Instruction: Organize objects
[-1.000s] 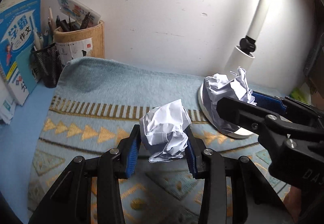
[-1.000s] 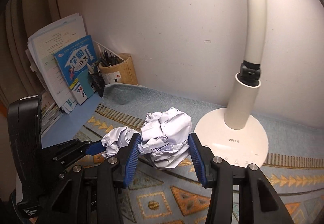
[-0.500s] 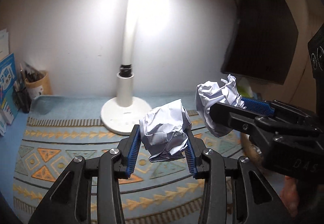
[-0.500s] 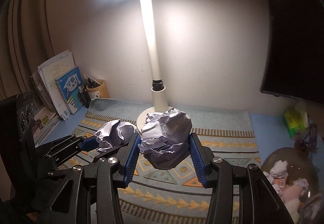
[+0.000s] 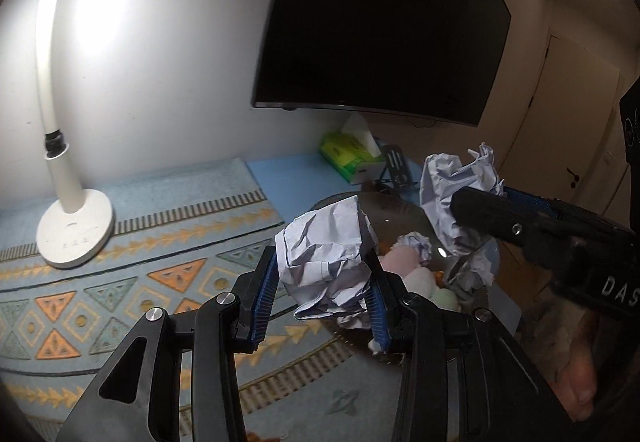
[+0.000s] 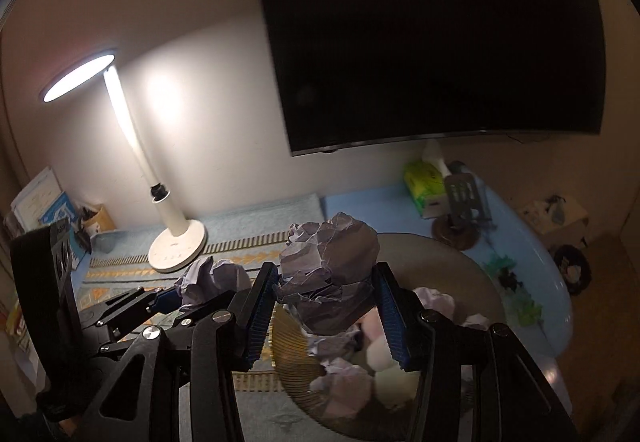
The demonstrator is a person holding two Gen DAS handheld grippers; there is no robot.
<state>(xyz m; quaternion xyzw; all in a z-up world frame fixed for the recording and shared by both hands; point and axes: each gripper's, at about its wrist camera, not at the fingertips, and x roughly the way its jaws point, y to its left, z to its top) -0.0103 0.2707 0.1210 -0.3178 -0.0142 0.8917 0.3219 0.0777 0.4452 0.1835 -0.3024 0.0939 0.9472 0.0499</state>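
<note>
My left gripper [image 5: 320, 294] is shut on a crumpled white paper ball [image 5: 324, 262], held in the air at the near edge of a round waste bin [image 5: 400, 210]. My right gripper [image 6: 326, 310] is shut on a second crumpled paper ball [image 6: 330, 282], held above the bin [image 6: 432, 254], which contains several crumpled papers and pale tissues. The right gripper and its ball [image 5: 456, 186] show at the right of the left wrist view. The left gripper's ball [image 6: 212, 276] shows at the left of the right wrist view.
A white desk lamp [image 5: 74, 230] stands lit on the patterned blue mat [image 5: 140, 254]. A dark wall screen [image 5: 384, 18] hangs behind. A green tissue box [image 5: 352, 158] and a phone stand [image 5: 394, 166] sit beyond the bin. Books and a pen holder [image 6: 94, 216] stand far left.
Both grippers have swung right and risen with their paper balls, from over the mat by the lamp to the bin. Their grip has not changed.
</note>
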